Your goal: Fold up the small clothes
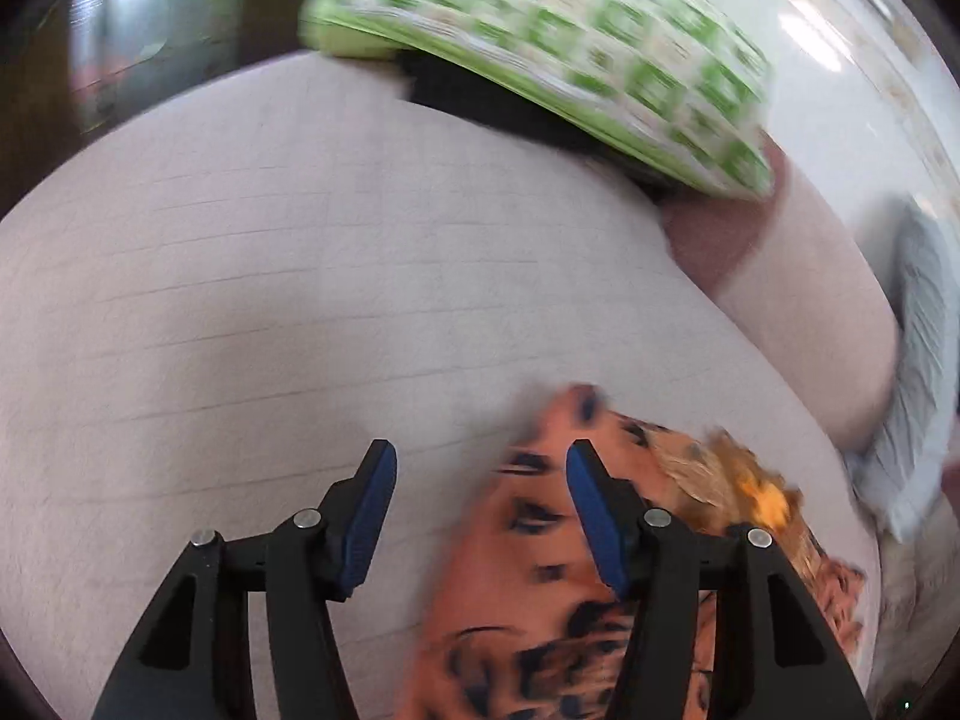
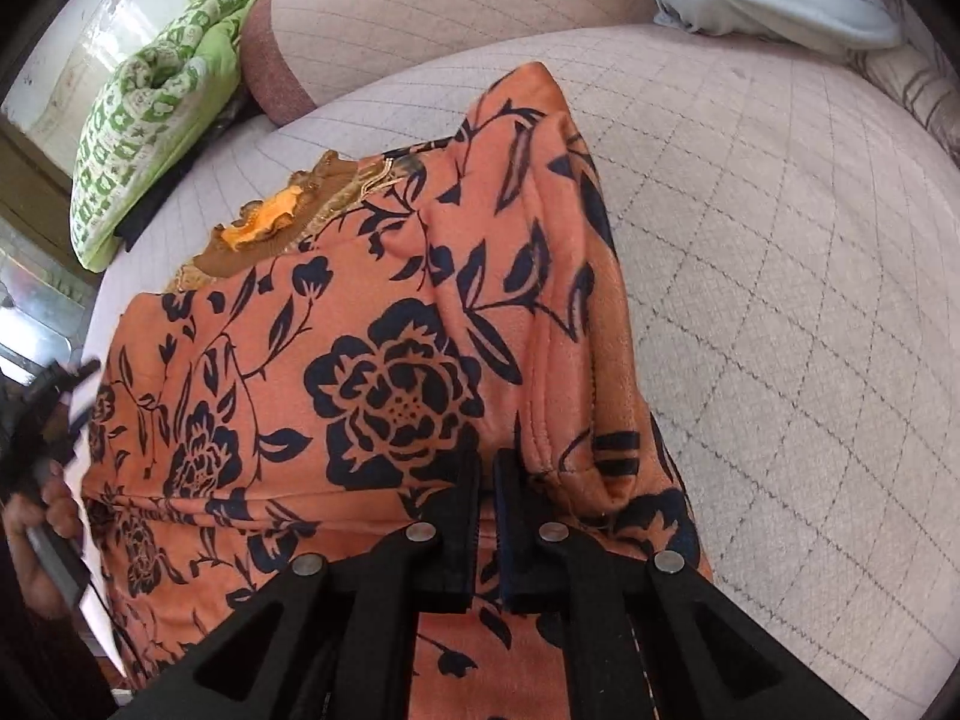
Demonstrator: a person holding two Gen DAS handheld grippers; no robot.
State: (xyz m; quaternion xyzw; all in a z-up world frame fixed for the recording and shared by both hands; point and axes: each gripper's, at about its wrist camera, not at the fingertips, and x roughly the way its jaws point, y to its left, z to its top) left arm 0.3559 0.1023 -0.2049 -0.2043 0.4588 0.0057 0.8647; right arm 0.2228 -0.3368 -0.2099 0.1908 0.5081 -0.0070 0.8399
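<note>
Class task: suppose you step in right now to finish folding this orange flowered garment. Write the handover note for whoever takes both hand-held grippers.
Left hand-held gripper: open, empty, over the garment's edge.
Right hand-held gripper: shut on a fold of the orange flowered garment.
Garment lies on the quilted bed cover, one side turned over; green checked blanket at the far edge.
Done: first side fold seems begun.
Left: remaining folds, flatten.

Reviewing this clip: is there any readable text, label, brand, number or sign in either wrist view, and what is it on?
None can be read in either view.
Orange floral garment: printed flowers and leaves only, no lettering or tag showing.
Green patterned cloth: small squares with marks inside, too small in the right wrist view and too blurred in the left wrist view to tell if any are letters.
Quilted bed cover: stitched lines only.
</note>
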